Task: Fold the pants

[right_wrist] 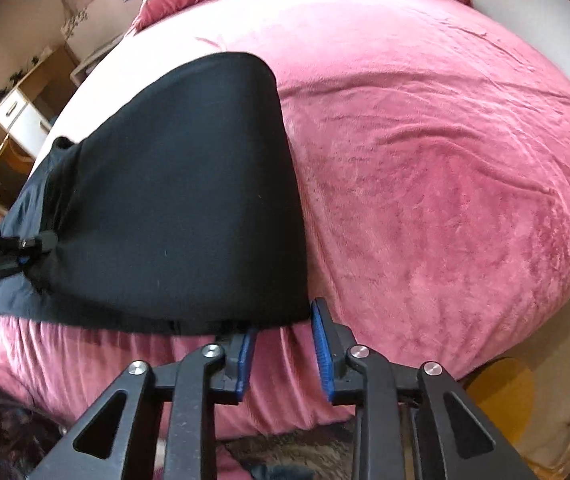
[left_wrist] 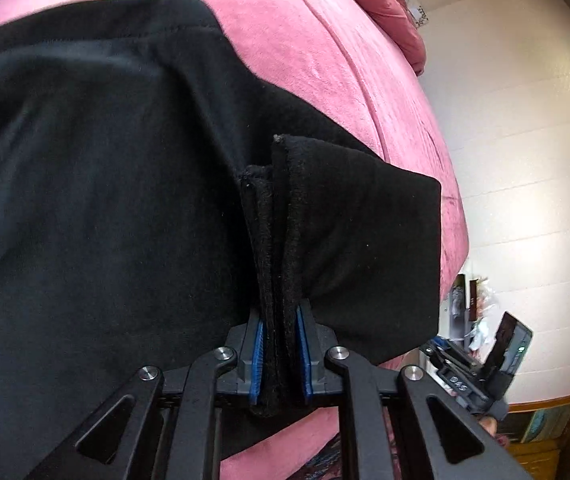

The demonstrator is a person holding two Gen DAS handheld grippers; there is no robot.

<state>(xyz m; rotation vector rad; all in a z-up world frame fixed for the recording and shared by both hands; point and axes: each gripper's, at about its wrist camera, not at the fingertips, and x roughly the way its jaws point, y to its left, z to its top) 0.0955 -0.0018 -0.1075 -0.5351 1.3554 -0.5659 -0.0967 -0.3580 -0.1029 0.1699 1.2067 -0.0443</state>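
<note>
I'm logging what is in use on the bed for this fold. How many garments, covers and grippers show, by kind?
Black pants: 1
Pink bed cover: 1
Grippers: 2, the left gripper clamped on bunched pants fabric, the right gripper open at the pants' near edge
Total: 4

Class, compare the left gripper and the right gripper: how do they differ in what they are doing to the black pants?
The left gripper is clamped on a bunched edge of the black pants; the right gripper holds nothing. The left's jaws are nearly together around cloth; the right's stand apart over the pink blanket. Both have blue pads and black fingers.
</note>
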